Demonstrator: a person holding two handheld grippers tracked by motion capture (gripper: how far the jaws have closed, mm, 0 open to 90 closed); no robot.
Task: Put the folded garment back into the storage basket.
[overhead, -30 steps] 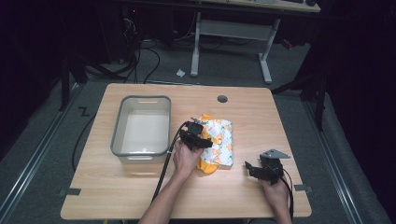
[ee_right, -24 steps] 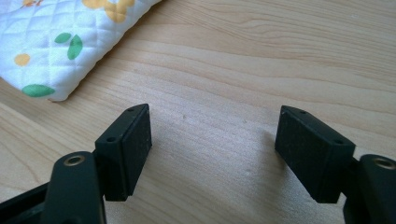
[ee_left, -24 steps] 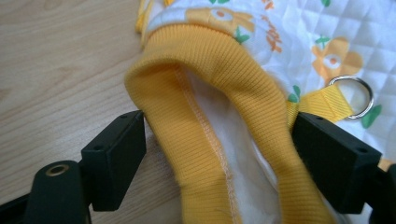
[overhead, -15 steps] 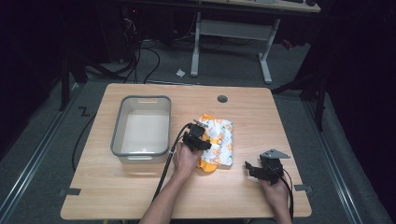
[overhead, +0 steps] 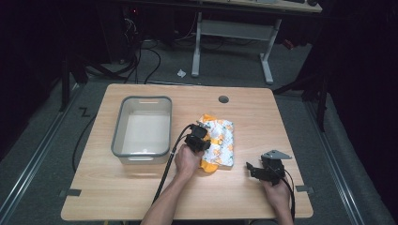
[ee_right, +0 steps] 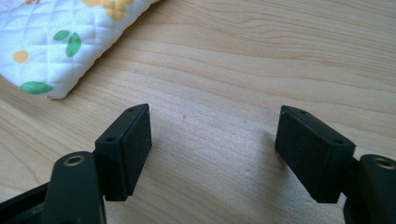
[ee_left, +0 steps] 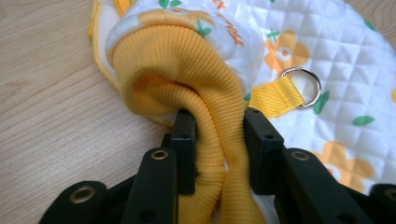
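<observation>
Since a second ago the left tool (overhead: pixel 201 137) has shifted slightly rightward over the quilted garment (overhead: pixel 219 143); the right tool (overhead: pixel 256 169) has held its place. Left tool: jaws closed on the garment's yellow ribbed cuff (ee_left: pixel 187 65), with a doubled fold pinched between them. Right tool: jaws wide apart, empty, over bare bench (ee_right: pixel 261 60), near the garment's edge. Garment lies mid-bench, just beside the clear bin (overhead: pixel 141 152). Recommendation: keep the grip deep on the ribbing, lift slowly, and steady the free end.
</observation>
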